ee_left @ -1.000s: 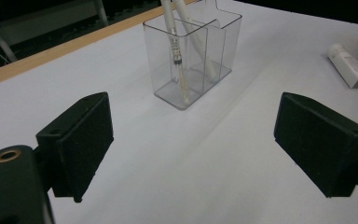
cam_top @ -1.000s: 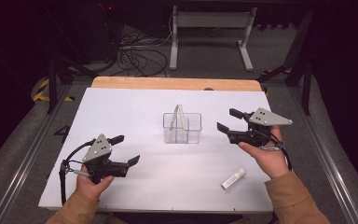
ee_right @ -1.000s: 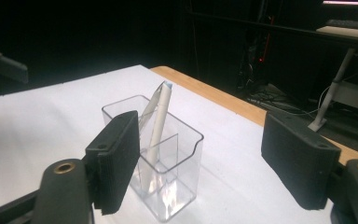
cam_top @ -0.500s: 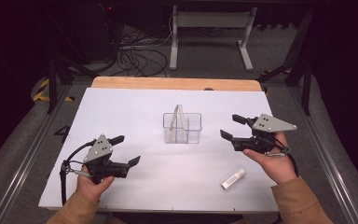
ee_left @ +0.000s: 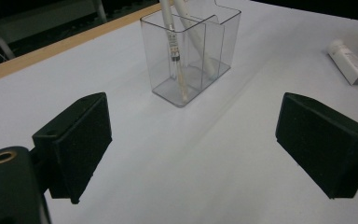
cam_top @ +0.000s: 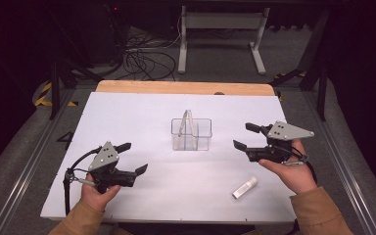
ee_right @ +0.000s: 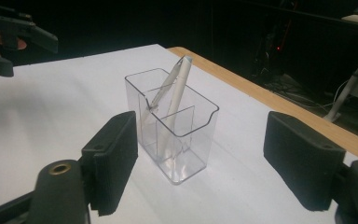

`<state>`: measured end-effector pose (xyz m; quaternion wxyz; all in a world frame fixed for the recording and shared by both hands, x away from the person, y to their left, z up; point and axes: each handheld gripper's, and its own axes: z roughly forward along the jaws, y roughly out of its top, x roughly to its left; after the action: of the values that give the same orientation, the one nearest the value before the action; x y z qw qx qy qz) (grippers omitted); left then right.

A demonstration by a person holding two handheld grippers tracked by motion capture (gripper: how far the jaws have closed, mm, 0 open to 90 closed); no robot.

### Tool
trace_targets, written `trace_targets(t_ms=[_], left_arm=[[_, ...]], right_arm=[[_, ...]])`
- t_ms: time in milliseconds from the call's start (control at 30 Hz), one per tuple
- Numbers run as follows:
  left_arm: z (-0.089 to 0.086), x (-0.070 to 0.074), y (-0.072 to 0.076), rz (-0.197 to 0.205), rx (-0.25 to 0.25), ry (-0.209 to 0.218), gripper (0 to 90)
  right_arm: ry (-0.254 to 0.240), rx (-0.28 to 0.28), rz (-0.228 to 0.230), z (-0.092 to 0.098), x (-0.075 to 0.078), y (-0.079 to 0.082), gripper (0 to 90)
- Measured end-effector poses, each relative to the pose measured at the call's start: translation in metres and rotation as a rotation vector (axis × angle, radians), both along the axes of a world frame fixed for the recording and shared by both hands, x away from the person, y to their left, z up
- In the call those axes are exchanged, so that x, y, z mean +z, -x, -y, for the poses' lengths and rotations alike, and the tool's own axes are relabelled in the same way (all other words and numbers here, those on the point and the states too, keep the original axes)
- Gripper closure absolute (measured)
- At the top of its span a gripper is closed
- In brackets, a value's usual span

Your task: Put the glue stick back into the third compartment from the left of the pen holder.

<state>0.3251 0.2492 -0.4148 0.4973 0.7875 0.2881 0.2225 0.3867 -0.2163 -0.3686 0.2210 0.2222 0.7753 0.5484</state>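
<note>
Since the right gripper (cam_top: pixel 247 137) just slid back from the clear organizer (cam_top: pixel 191 134) mid-table, jaws spread and empty, I'd guess it's going for the white tube (cam_top: pixel 245 187) lying near its wrist next. Left gripper (cam_top: pixel 133 157) hasn't budged, also wide open, holding nothing. Two pens (ee_right: pixel 170 100) lean inside the organizer.

White table top (cam_top: pixel 127 122), wooden edge strip (cam_top: pixel 176 87) along far side. Grey floor (cam_top: pixel 14 147) around table, metal rail (cam_top: pixel 27 166) at left, another at right (cam_top: pixel 342 166). Grey metal stand (cam_top: pixel 220 29) on floor beyond table. Black cables (cam_top: pixel 144 58) tangled beside it. Yellow-black hazard tape (cam_top: pixel 43 94) at left. Surroundings dark, light falling on table.
</note>
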Motion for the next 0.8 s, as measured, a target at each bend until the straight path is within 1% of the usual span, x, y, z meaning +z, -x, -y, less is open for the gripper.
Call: trace_targets(t_ms=[267,433,533,667,800], left_arm=[[0.0,0.0,0.0,-0.002,-0.001,0.001,11.2],[0.002,0.0,0.0,-0.007,-0.007,-0.003,11.8],[0.003,0.0,0.001,-0.006,-0.01,-0.006,11.9],[0.005,0.0,0.001,-0.002,-0.013,-0.015,11.9],[0.005,-0.001,0.001,-0.006,-0.012,-0.013,11.8]], right_arm=[[0.063,0.037,-0.007,0.006,0.001,0.004,27.1],[0.084,0.033,-0.016,0.009,0.0,0.009,27.5],[0.107,0.034,-0.021,0.011,-0.001,0.01,27.6],[0.152,0.053,-0.034,0.015,-0.003,0.011,28.6],[0.218,0.072,-0.051,0.018,-0.005,0.013,28.6]])
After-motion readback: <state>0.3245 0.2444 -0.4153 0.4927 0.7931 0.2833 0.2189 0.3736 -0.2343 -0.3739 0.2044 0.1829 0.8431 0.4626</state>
